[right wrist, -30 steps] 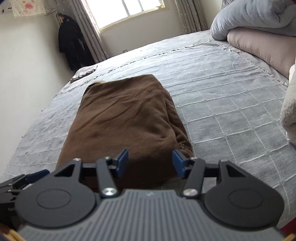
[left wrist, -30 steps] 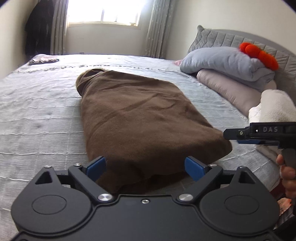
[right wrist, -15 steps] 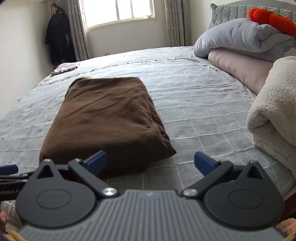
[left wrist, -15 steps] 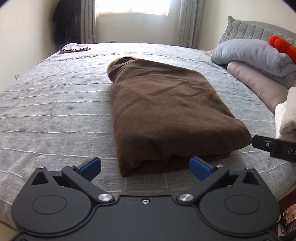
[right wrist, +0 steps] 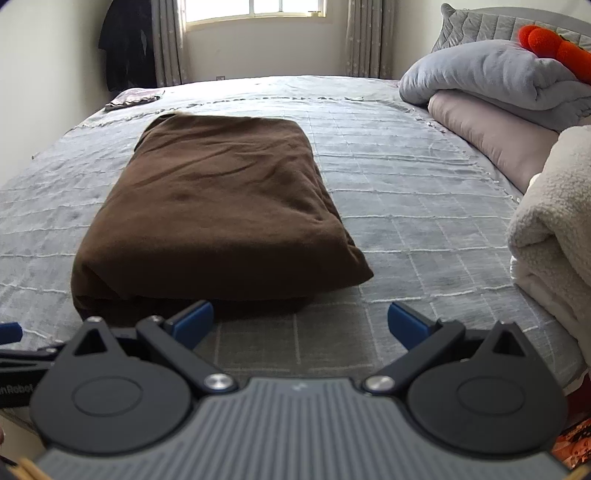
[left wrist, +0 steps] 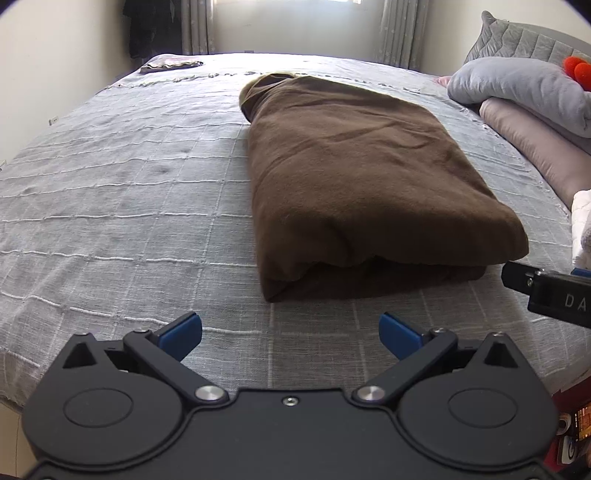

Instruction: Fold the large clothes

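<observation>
Both claws have pulled back from the brown garment (left wrist: 354, 177) and spread wide; a second ago they sat at its near edge. The left gripper (left wrist: 290, 330) now has the bundle ahead and slightly right, the right gripper (right wrist: 301, 321) ahead-left, neither holding anything. Its long axis runs away from both along the bed (left wrist: 110, 192). No containers in view.

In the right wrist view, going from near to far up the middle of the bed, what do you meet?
Open right gripper → folded brown fleece garment → bare stretch of grey checked bedspread → small folded patterned cloth at the far left corner → bright window.
</observation>
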{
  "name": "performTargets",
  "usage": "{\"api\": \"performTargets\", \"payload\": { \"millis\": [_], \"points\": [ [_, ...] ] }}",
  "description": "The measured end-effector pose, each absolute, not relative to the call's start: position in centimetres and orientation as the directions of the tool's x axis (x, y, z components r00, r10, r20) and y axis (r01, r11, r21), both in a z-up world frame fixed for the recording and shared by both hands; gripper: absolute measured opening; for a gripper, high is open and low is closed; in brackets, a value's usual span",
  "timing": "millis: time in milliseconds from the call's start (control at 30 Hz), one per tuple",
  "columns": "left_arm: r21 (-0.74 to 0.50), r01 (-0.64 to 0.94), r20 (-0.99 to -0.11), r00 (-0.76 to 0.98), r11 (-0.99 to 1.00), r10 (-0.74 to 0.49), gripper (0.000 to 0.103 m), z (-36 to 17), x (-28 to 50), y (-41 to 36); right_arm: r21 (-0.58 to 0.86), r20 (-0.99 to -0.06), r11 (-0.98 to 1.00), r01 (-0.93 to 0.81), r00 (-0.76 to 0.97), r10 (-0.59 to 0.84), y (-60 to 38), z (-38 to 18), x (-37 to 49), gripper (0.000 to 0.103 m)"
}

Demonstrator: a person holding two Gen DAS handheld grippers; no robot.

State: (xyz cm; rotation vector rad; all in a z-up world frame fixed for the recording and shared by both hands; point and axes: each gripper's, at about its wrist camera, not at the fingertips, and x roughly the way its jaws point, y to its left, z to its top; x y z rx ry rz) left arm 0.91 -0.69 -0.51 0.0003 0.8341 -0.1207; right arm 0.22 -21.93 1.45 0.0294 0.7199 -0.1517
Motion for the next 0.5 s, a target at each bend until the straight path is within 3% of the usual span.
{"api": "performTargets", "payload": {
  "millis": [500],
  "points": [
    [-0.047, 0.083, -0.745, 0.661, 0.995, -0.09, 0.103, -0.62, 1.68, -0.07, -0.046, -0.676, 0.993, 0.106, 0.729, -0.109, -21.14, 0.67, 0.69, 0.103]
  ]
}}
